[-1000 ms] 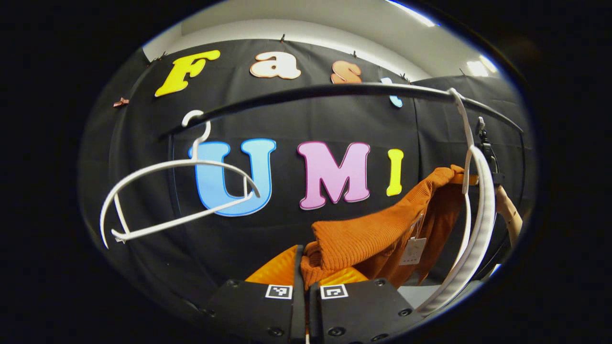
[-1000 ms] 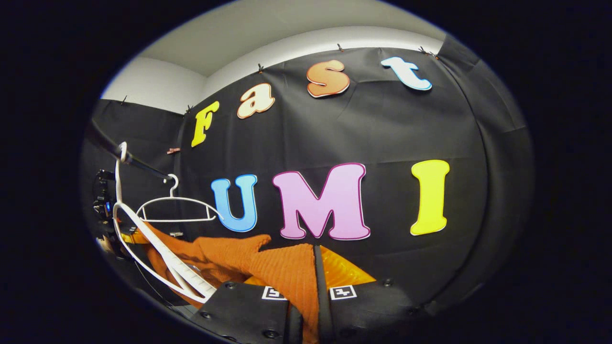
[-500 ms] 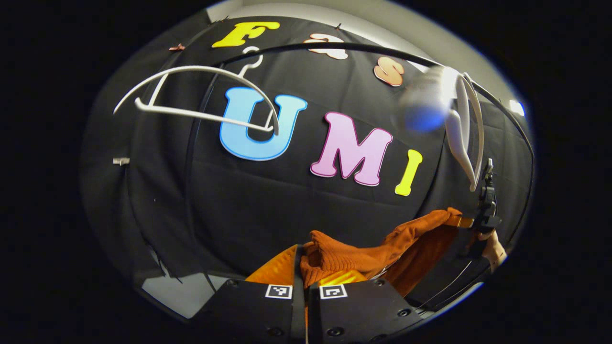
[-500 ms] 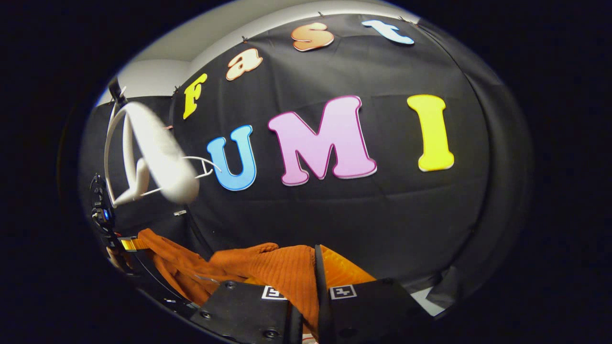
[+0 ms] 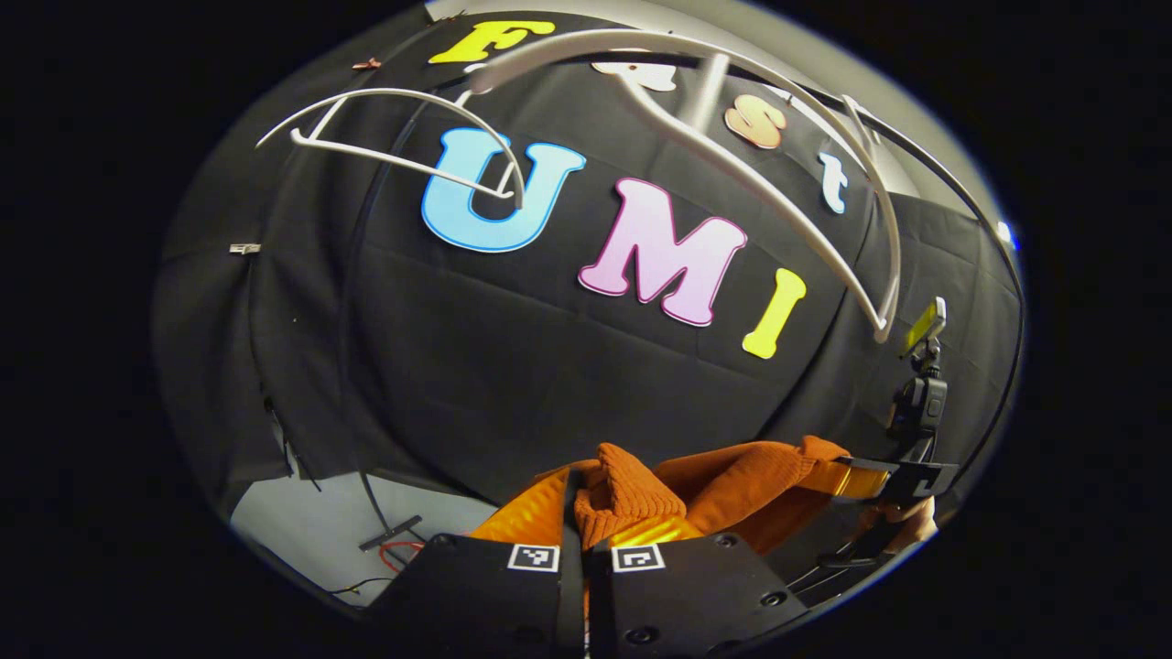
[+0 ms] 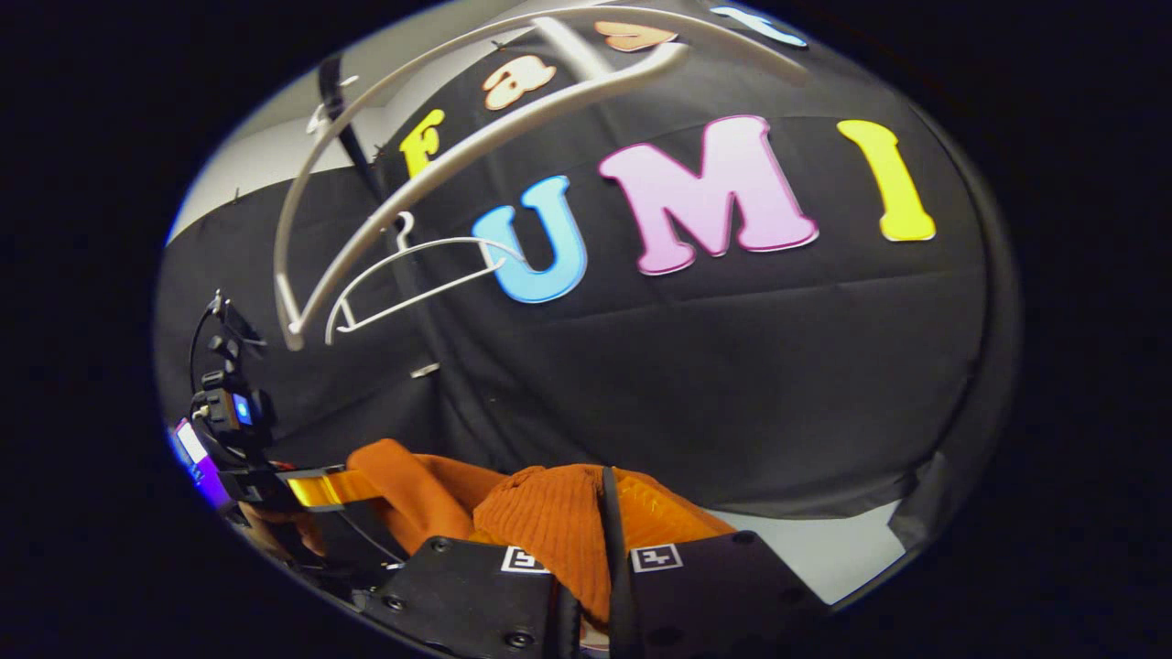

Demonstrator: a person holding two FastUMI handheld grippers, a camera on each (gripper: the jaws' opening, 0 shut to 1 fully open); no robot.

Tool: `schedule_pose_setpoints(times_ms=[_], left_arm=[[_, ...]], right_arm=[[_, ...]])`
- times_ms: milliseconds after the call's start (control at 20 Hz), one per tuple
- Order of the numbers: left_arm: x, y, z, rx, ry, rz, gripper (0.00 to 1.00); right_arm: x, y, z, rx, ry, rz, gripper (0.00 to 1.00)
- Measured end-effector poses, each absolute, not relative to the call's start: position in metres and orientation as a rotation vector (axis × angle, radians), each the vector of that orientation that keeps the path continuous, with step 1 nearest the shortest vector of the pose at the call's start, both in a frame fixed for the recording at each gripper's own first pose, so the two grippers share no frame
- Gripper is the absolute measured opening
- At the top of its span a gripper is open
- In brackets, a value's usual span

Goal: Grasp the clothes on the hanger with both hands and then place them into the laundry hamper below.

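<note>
Your left claw (image 5: pixel 586 513) and right claw (image 6: pixel 604 513): both clamped on the sweater (image 5: pixel 732 476). Hanger (image 5: pixel 732 156) above, now bare; claws lower than before.

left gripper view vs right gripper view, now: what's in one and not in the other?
Left gripper view: the right tongs sit farther off at right, with a hand below them. A red cable lies on the floor at lower left.
Right gripper view: the left tongs sit farther off at left, with a blue-lit device above them.
Both: the orange sweater is pinched in each view's own tongs. Overhead, the near hanger and far hanger hang bare by the rail.
</note>
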State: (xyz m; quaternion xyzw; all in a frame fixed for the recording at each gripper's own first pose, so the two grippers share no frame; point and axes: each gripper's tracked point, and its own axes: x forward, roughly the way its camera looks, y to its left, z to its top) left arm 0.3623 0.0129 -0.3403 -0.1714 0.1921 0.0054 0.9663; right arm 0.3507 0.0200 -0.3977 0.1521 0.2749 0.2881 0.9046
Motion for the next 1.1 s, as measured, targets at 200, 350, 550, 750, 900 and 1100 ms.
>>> schedule_pose_setpoints(times_ms=[200, 350, 550, 750, 900, 1100], left_arm=[[0.354, -0.007, -0.351, -0.281, 0.427, 0.000, 0.07], [0.348, -0.019, -0.369, -0.242, 0.486, -0.007, 0.06], [0.343, -0.016, -0.394, -0.239, 0.573, 0.031, 0.06], [0.346, -0.008, -0.416, -0.303, 0.647, 0.060, 0.07], [0.338, -0.002, -0.426, -0.320, 0.694, 0.072, 0.10], [0.318, 0.028, -0.468, -0.215, 0.814, 0.187, 0.55]], right_arm=[[0.322, 0.052, -0.402, 0.287, 0.603, 0.659, 0.22], [0.302, 0.063, -0.421, 0.246, 0.661, 0.661, 0.22], [0.297, 0.072, -0.437, 0.160, 0.723, 0.644, 0.22], [0.295, 0.068, -0.458, 0.117, 0.789, 0.629, 0.22], [0.296, 0.065, -0.475, 0.050, 0.818, 0.621, 0.32], [0.294, 0.033, -0.494, -0.149, 0.842, 0.576, 0.79]])
